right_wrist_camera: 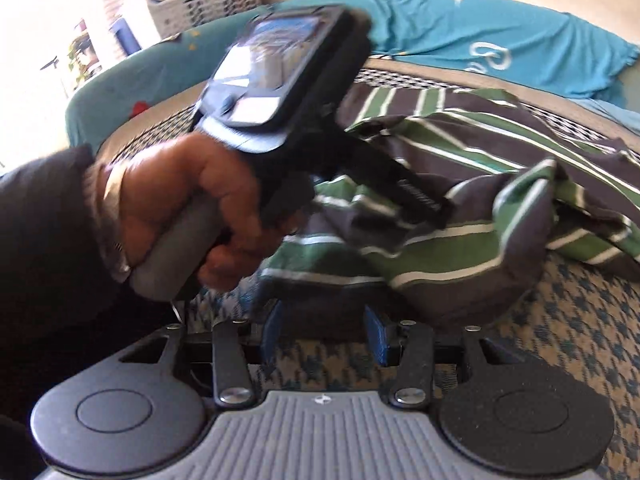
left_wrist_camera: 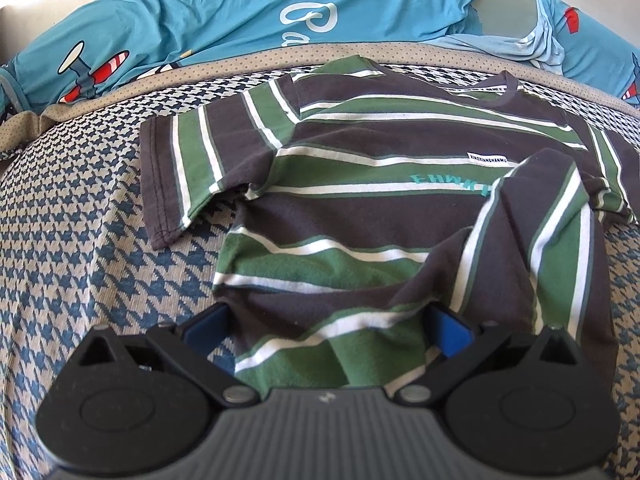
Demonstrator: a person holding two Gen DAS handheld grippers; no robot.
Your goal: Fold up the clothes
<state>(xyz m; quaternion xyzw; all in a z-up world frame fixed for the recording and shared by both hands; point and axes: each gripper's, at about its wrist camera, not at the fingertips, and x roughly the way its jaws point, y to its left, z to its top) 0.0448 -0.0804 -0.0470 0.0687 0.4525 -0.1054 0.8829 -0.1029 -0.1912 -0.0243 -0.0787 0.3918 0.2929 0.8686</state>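
Fingers on your left gripper (left_wrist_camera: 326,322) stand wide apart, with the near hem of the striped T-shirt (left_wrist_camera: 360,208) bunched between the blue pads but not pinched. The shirt lies front up on the houndstooth bed cover (left_wrist_camera: 80,240), collar toward the far edge, left sleeve (left_wrist_camera: 180,168) spread flat, and its right side already thrown over across the chest in a loose, rumpled flap.

That flap fits either a fold half made or a shirt just dropped and waiting to be smoothed, so judge by the cloth: whatever you grip, close on one layer edge at the hem, not on a wad, and keep the hem line parallel to the bed's near edge so the stripes stay square.

Your left hand (right_wrist_camera: 192,208) shows blurred in the right wrist view, so it seems to be moving; slow down near the cloth.

On the right, your right gripper (right_wrist_camera: 322,332) has its fingers moderately apart and holding nothing, just short of the shirt's near fold.

The cover is soft and will give under pressure. Beyond it lies a turquoise printed quilt (left_wrist_camera: 240,12); a white laundry basket (right_wrist_camera: 208,0) stands by the bright window side.
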